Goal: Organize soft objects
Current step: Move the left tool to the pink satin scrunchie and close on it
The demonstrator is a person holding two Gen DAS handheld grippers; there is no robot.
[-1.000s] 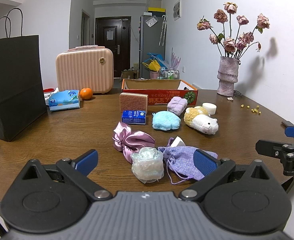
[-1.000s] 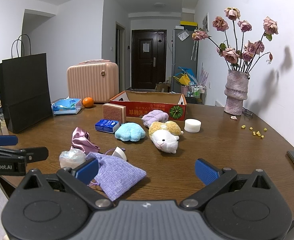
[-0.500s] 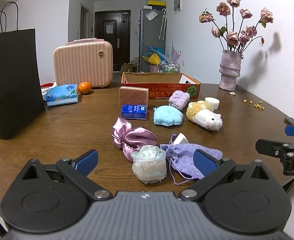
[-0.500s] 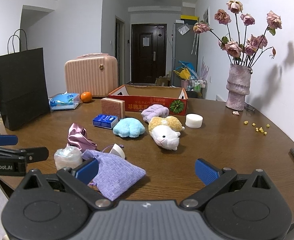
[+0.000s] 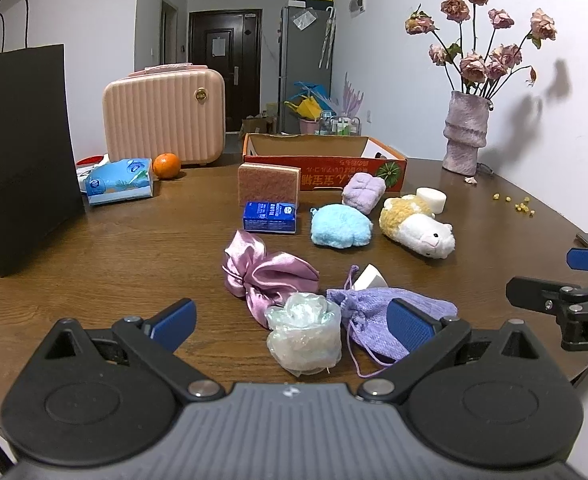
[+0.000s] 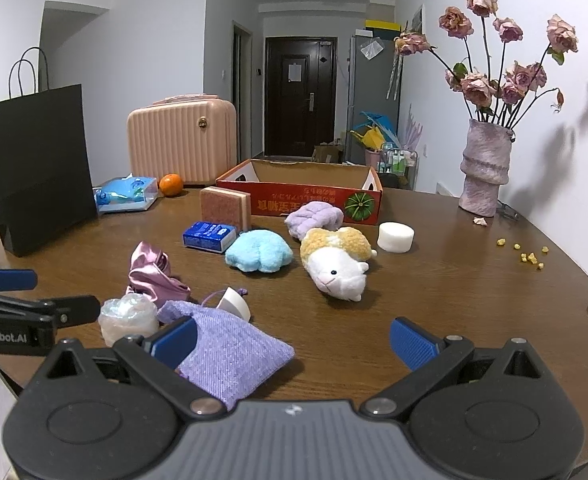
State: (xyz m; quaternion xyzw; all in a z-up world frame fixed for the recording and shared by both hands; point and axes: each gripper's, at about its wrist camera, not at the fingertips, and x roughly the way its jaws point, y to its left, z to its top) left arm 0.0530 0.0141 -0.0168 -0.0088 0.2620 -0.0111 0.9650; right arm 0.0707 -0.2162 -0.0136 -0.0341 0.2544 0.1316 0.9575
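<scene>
Soft things lie on the brown table [image 5: 134, 248]: a clear plastic wad [image 5: 304, 334], a lilac drawstring pouch [image 5: 378, 314], a pink satin scrunchie [image 5: 266, 272], a blue fluffy pad [image 5: 340, 226], a lilac towel roll [image 5: 363, 192] and a plush hamster [image 5: 418, 228]. An open red cardboard box [image 5: 322, 160] stands behind them. My left gripper [image 5: 290, 322] is open and empty, its fingers either side of the wad. My right gripper [image 6: 292, 340] is open and empty, just over the pouch [image 6: 230, 350], with the hamster [image 6: 336, 262] ahead.
A black paper bag [image 5: 18, 152] stands at the left, a pink case [image 5: 164, 116], an orange [image 5: 166, 165] and a tissue pack [image 5: 119, 181] behind. A sponge [image 5: 269, 185], a blue carton [image 5: 270, 217], a white puck [image 5: 431, 199] and a flower vase [image 5: 465, 132] are nearby.
Both grippers have edged slightly forward and lower over the table; the objects look a little nearer. Nothing was taken hold of or moved.
</scene>
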